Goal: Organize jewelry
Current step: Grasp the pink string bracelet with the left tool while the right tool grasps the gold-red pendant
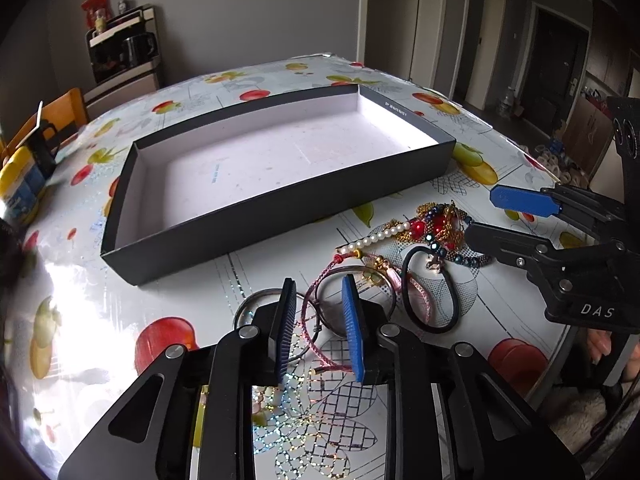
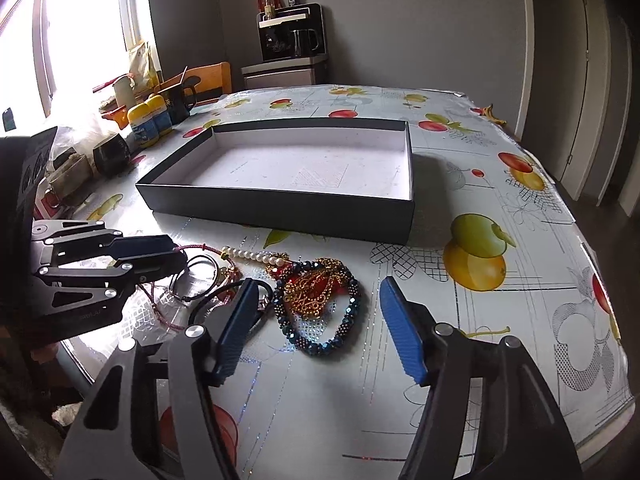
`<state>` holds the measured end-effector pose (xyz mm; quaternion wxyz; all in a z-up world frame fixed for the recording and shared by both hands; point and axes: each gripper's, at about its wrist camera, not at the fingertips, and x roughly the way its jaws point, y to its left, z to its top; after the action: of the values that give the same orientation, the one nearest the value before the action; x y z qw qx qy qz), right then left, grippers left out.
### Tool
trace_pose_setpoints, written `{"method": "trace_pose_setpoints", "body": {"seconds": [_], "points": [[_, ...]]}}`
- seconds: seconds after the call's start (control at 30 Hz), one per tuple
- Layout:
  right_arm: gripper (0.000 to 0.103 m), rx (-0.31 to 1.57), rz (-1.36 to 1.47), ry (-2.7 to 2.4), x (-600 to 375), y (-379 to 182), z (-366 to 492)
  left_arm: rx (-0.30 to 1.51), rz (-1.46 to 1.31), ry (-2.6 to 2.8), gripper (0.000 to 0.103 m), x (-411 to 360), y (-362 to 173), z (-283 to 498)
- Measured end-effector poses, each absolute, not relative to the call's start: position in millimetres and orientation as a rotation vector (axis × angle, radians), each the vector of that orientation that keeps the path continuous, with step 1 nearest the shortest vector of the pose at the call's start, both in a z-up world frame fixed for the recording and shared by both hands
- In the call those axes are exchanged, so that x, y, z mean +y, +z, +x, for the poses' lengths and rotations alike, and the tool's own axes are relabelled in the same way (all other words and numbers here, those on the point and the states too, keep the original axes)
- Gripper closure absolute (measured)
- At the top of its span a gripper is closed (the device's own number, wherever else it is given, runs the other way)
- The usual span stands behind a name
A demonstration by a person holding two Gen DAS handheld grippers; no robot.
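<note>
A shallow black box [image 1: 280, 216] with a white inside stands empty mid-table; it also shows in the right wrist view [image 2: 280, 204]. Before it lies a jewelry pile: a pearl strand [image 1: 380, 236], a gold and red chain [image 1: 436, 224], a dark beaded bracelet [image 2: 332, 320], a black hair tie [image 1: 430, 296], a pink cord [image 1: 320, 324] and metal rings. My left gripper [image 1: 318, 300] is open low over the pink cord and rings. My right gripper [image 2: 316, 304] is open around the beaded bracelet and chain, holding nothing.
A fruit-print cloth covers the table [image 2: 500, 208]. Yellow bottles [image 2: 152, 120], a black mug [image 2: 182, 100] and clutter stand at the left edge by the window. A wooden chair [image 2: 208, 80] and a coffee machine [image 2: 290, 32] are behind. The table edge runs close on the right [image 2: 608, 400].
</note>
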<state>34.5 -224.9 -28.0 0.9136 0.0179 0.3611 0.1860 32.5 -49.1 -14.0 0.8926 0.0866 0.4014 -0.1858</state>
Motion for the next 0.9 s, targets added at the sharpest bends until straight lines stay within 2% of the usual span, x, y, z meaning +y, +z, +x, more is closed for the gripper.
{"method": "trace_pose_setpoints", "body": {"seconds": [0.1,0.37,0.53,0.6,0.9], "points": [[0.054,0.751,0.051,0.394,-222,-29,38,0.833,0.174,-0.394,0.085,-48,-14,32],[0.06,0.787,0.055,0.38,-218,-37,45,0.828,0.168,-0.4,0.099,-46,-13,30],[0.065,0.806,0.047,0.372,-216,-43,49,0.824,0.17,-0.398,0.099,-46,-13,29],[0.075,0.803,0.037,0.364,-216,-43,49,0.824,0.171,-0.398,0.099,-47,-13,29],[0.076,0.746,0.037,0.375,-219,-30,39,0.795,0.148,-0.405,0.1,-43,-4,25]]}}
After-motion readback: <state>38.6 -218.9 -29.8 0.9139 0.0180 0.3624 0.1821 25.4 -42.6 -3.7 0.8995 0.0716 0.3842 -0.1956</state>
